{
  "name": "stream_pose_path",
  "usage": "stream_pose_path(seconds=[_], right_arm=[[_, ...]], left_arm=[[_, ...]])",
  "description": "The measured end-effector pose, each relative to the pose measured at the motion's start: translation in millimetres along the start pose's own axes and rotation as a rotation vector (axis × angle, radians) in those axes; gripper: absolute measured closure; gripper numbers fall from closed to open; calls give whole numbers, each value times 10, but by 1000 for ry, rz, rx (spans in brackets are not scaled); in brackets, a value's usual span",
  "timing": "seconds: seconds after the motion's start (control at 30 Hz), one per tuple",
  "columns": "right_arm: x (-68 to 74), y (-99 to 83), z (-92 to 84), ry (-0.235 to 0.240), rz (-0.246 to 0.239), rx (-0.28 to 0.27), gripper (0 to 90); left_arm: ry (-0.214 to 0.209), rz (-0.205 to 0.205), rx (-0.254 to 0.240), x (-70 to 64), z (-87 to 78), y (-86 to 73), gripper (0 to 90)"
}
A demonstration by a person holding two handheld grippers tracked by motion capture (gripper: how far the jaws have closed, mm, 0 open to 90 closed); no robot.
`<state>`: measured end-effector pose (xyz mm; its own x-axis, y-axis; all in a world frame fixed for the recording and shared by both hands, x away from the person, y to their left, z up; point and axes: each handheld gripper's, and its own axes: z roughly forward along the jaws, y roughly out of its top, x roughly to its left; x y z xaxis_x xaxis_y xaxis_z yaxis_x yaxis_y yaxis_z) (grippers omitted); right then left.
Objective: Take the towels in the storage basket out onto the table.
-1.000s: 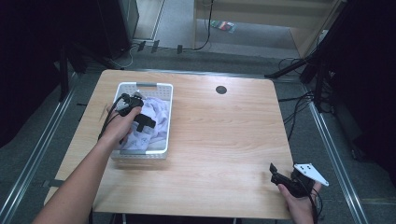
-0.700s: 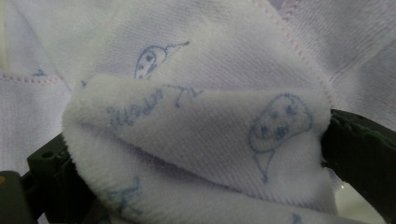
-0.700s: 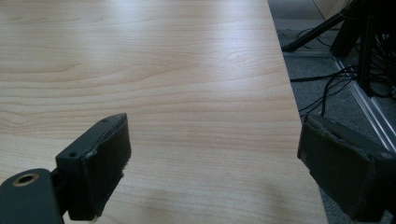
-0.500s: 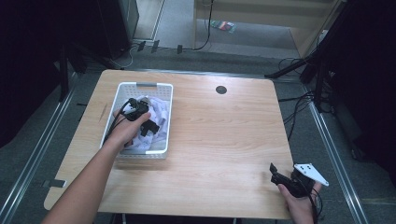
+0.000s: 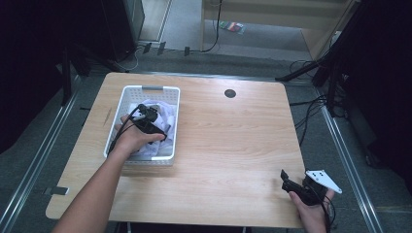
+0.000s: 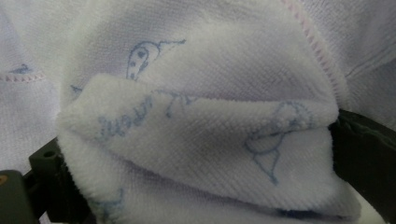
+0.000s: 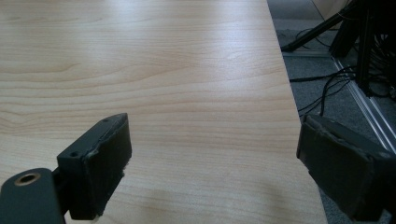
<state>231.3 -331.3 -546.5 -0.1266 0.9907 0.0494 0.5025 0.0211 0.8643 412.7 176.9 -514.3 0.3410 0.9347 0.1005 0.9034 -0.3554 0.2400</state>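
Reaching down into the white slatted plastic basket (image 5: 113, 127) on the table's left half, burying the left gripper (image 5: 151, 121) in the heap of soft white printed cloth (image 6: 201, 140). Bunching a thick fold of that cloth between jaws standing fairly wide, each side pressing the fabric; gripping or only about to, hard to tell. Probably picking laundry out; closing firmly and lifting clear of the rim coming next. Idling at the near right corner of the pale wooden table (image 7: 177, 84), the right gripper (image 7: 210, 172), jaws spread wide, holding nothing.
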Motion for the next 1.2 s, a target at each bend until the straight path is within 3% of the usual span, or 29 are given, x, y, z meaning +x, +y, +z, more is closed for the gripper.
stream_pose_path(seconds=[0.3, 0.5, 0.8, 1.07, 1.2], right_arm=[[-1, -1, -1, 2, 0, -1, 102], [1, 0, 1, 0, -1, 2, 103], [-1, 0, 2, 1, 0, 3, 103], [-3, 1, 1, 3, 5, 7, 103], [-2, 1, 2, 2, 5, 8, 103]], left_arm=[[-2, 4, -6, 58, -53, -21, 167], [27, 6, -31, 125, -101, -49, 413], [53, 9, -51, 122, -113, -59, 528], [-33, -37, -66, 258, -162, -54, 566], [-43, -40, -69, 287, -193, -50, 573]])
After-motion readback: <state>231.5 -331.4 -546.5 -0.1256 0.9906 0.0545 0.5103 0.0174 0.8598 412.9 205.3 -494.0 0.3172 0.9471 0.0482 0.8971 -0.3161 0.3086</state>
